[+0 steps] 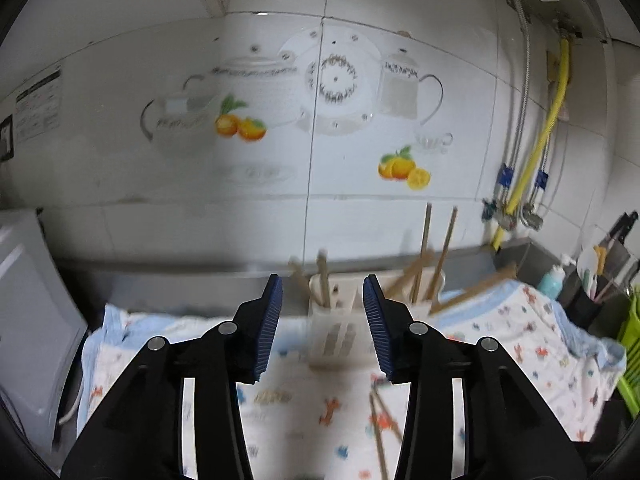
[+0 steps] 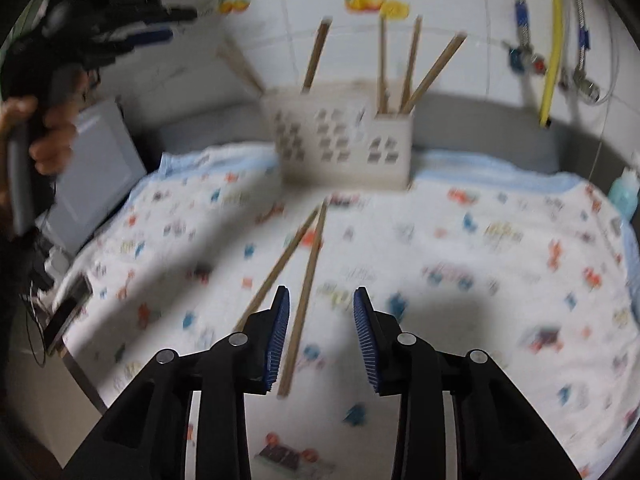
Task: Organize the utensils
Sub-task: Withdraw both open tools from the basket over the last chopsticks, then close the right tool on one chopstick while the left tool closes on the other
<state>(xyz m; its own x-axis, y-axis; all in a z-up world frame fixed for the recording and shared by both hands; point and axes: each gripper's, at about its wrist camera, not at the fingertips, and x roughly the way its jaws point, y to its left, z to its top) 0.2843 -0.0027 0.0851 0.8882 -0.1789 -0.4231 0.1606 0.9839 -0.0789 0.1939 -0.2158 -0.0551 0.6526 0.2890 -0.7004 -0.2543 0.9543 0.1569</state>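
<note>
**Two chopsticks on the cloth, both grippers empty**

While the left wrist view is smeared by motion, its main facts read clearly: the left gripper point(image 1: 323, 320) stands with its blue-padded jaws apart and nothing between them. Beyond the fingertips a pale perforated utensil holder point(image 1: 334, 332) sits on a patterned cloth point(image 1: 540, 344) that covers the counter, close to the tiled wall point(image 1: 160, 80) printed with teapots and oranges. Wooden chopsticks stand in the holder point(image 1: 424, 252), leaning at several angles — two lean toward the left end, the rest cluster at the right. Low in this view, two loose chopsticks point(image 1: 380, 420) lie on the cloth just right of the gripper's right finger. A yellow hose point(image 1: 556, 100) runs down the wall at the right.

From the right wrist view, the right gripper point(image 2: 322, 334) is angled down at the cloth with its jaws parted and gripping nothing. The two loose chopsticks point(image 2: 308, 272) lie flat on the cloth, their far ends meeting near the holder point(image 2: 344, 148); one runs up between the jaws, close beside the left pad — whether it touches I cannot tell — and the other passes behind the left finger. At upper left a hand point(image 2: 48, 136) holds the left gripper, well above the cloth.
</note>
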